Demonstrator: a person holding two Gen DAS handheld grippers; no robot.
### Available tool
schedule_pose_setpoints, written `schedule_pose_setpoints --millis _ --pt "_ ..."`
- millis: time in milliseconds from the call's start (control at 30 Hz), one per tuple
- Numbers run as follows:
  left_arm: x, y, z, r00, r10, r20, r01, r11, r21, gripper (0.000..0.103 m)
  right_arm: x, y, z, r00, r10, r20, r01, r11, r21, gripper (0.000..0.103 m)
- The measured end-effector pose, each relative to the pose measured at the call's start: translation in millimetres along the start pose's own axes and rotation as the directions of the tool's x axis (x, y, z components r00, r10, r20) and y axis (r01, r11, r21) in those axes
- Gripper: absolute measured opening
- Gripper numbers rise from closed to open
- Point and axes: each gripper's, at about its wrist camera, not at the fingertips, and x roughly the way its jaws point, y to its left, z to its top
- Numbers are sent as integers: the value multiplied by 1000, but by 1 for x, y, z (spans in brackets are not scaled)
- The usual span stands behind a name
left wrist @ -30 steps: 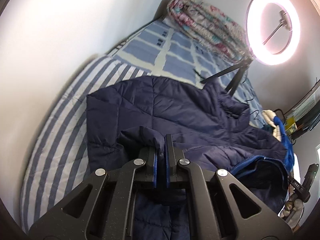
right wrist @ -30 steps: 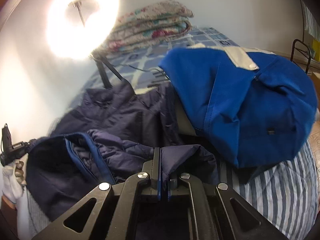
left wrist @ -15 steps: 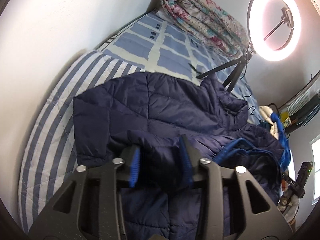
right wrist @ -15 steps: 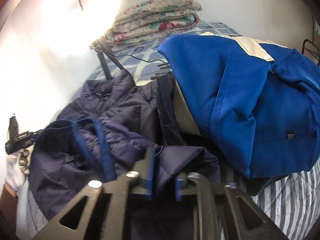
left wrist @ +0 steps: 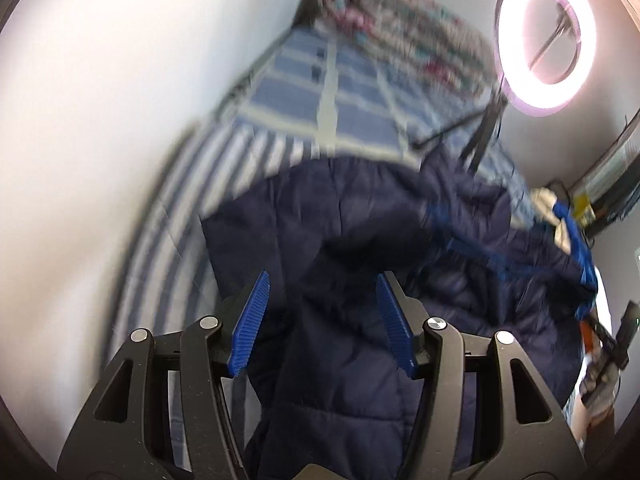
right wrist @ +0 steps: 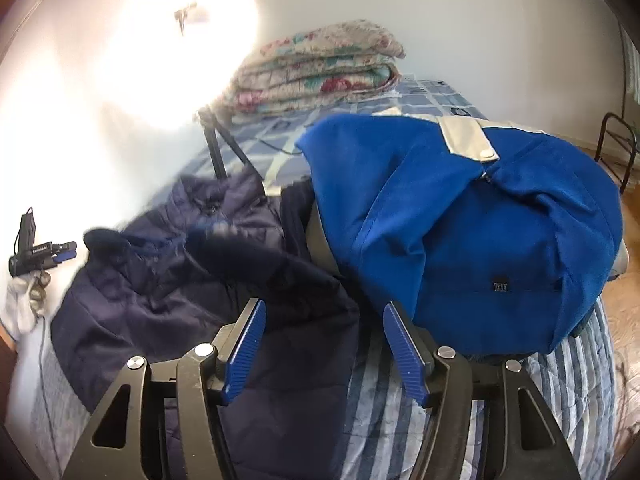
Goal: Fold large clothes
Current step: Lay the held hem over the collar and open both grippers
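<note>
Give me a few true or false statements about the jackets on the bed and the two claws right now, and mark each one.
1. The left claw is clamped on the navy jacket. False: its jaws have just been opening and stand apart, pads off the fabric.
2. The right claw is open. True.
3. The blue jacket lies flat and folded. False: it sits in a rumpled heap.
4. A folded floral quilt rests at the far end of the bed. True.
5. The ring light is switched off. False: it glows brightly.

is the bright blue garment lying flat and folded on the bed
No, the bright blue garment sits in a rumpled heap beside the navy jacket.
</note>
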Motion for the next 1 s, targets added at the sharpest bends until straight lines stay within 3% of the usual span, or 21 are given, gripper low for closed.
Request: schedule_pose_setpoints --millis 167,200,267,300,400,500,667,767,1000 --pt "25 -8 -9 999 36 -29 -36 999 29 57 20 3 2 999 4 -40 -4 1000 6 65" --pt "27 -11 -10 999 43 -28 -41 998 43 56 23 6 2 999 7 -50 -7 1000 0 59" --pt "30 -17 -12 998 63 -24 -61 996 72 42 25 10 2 998 -1 -58 0 1000 -22 50" --pt "31 -20 -12 996 82 -18 -80 993 88 31 26 12 2 998 -1 -62 0 1000 -27 37" --pt "31 -26 -14 994 112 -2 -111 986 122 6 23 17 2 998 3 -64 -6 999 -38 16" --pt "27 -33 -17 992 122 25 -125 980 155 2 19 26 1 998 1 -67 -6 997 -81 4" --pt "13 -41 -19 983 156 96 -173 965 198 0 9 41 0 997 -65 -33 59 987 -149 1" --pt "-4 -41 -14 975 156 156 -186 963 197 0 -10 50 5 995 -95 30 98 981 -165 0" --pt "-19 -43 20 961 174 217 -212 963 166 0 -33 66 33 976 -167 137 193 959 -207 0"
